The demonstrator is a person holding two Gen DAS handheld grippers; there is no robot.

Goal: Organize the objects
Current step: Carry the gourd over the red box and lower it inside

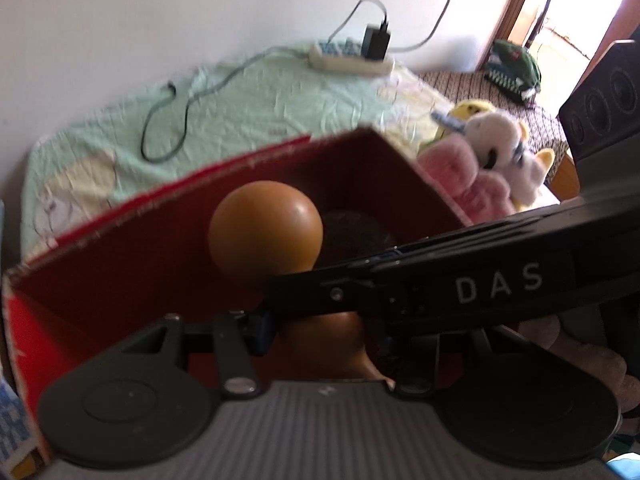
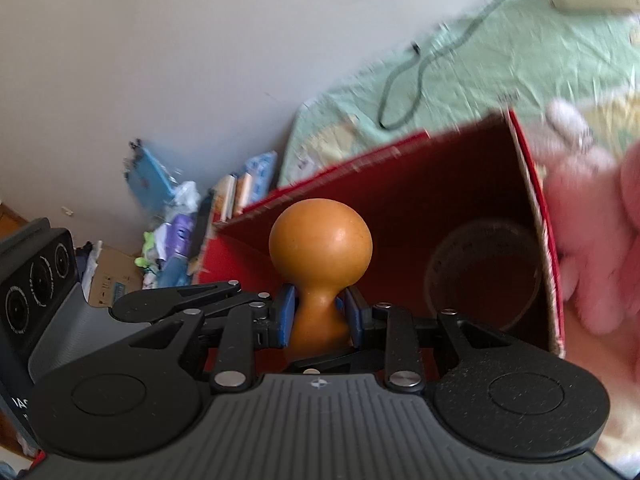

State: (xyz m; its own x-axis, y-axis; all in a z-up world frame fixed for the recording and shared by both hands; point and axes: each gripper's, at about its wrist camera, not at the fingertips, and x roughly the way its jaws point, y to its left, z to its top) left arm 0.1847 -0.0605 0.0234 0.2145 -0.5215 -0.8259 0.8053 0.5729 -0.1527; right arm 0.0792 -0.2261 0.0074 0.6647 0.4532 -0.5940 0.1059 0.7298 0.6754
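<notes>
An orange gourd (image 2: 320, 240) with a round head and a narrow neck hangs over the open red cardboard box (image 2: 440, 184). My right gripper (image 2: 320, 314) is shut on its neck, with a blue pad on each side. In the left wrist view the gourd (image 1: 264, 228) shows above the red box (image 1: 120, 260). The right gripper's black fingers (image 1: 360, 280) cross in front of it. My left gripper (image 1: 320, 332) closes round the gourd's lower bulb. Its left blue pad lies against the bulb and its right finger is hidden.
A dark round roll (image 2: 484, 276) lies on the box floor. Pink and white plush toys (image 1: 476, 168) crowd the box's right side. The box stands on a green sheet (image 1: 260, 100) with a power strip (image 1: 348, 56) and a cable (image 1: 168, 120). Books (image 2: 240, 188) and clutter lie left.
</notes>
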